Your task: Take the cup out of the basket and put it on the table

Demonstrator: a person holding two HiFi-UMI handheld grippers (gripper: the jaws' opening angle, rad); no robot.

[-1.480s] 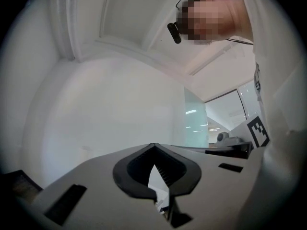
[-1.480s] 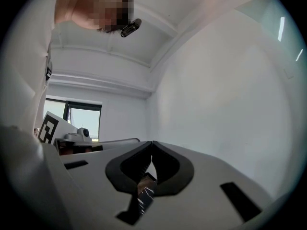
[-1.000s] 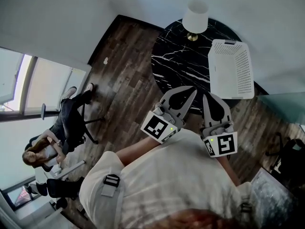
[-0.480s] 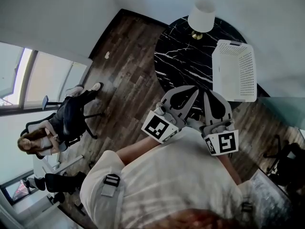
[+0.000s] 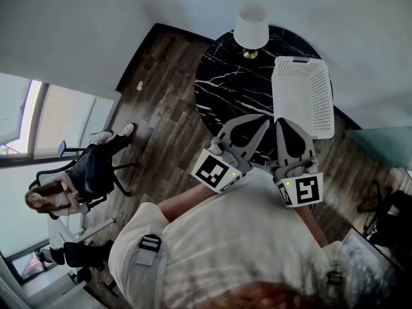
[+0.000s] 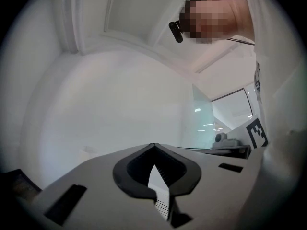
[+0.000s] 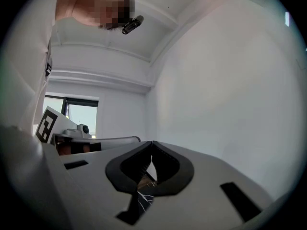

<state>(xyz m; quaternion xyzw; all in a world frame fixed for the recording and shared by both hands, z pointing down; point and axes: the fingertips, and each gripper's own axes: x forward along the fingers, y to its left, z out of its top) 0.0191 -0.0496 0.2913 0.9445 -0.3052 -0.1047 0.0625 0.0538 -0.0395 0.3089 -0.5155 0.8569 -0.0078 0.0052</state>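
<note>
The left claw (image 6: 152, 146) is seen closed in its own view: the two jaws meet at their tips and nothing is held between them. A sliver of white perforated plastic is glimpsed through the gap behind the tips. The right claw (image 7: 152, 143) is likewise closed and empty, and a strip of dark veined stone is seen through its gap. In the head view both claws are held side by side, close together, in front of the wearer's chest, with their tips pointed toward the bench (image 5: 225, 85), a round top of black marble with white veins. A white perforated basket (image 5: 322, 102) is set on the right part of the bench, just beyond the tip of the right claw. Only white is shown of its inside, and the cup cannot be made out there or on the bench. A lamp (image 5: 251, 24) with a white shade is placed at the bench's far edge. Around the bench a dark wooden floor (image 5: 161, 108) is seen; well apart at the left a seated person (image 5: 90, 166) is found beside a window (image 5: 64, 114)
</note>
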